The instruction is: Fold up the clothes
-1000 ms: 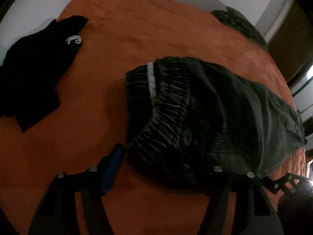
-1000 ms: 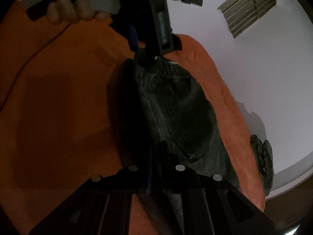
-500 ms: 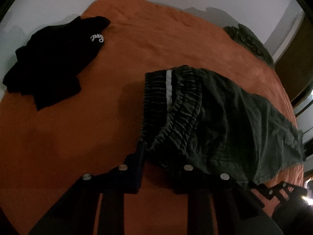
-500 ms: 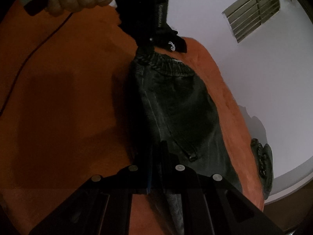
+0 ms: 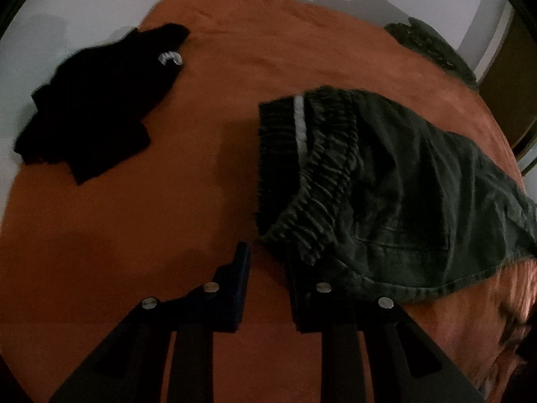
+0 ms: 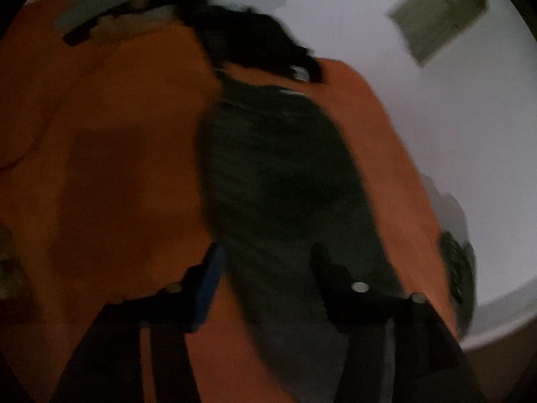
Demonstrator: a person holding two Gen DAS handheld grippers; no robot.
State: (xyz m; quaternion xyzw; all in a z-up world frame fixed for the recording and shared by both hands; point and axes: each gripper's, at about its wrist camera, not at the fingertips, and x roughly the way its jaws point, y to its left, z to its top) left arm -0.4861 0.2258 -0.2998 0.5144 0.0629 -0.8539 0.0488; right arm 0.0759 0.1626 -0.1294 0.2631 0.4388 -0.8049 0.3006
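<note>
Left tool [image 5: 266,262]: seen at the bottom centre of the left wrist view, its jaws narrowly parted with bare orange bed cover showing in the gap; no cloth is pinched, though the right-hand finger [image 5: 303,288] lies at the edge of the waistband. Its jaws have just been closing.

Right tool [image 6: 266,268]: seen at the bottom of the blurred right wrist view, jaws spread apart, having just been opening; the lower part of the shorts is seen between the fingers, but no pad is seen pressing on it.

Dark green shorts [image 5: 396,194]: laid flat on the bed [image 5: 167,221], right of centre in the left wrist view, with the gathered elastic waistband turned toward the middle of the frame and a pale strip showing inside it.

Black garment [image 5: 97,100]: crumpled at upper left of the same view, well apart from the shorts, bearing a small white mark.

Patterned green item [image 5: 426,43]: lying at the upper right edge of the bed, by the wall.
</note>
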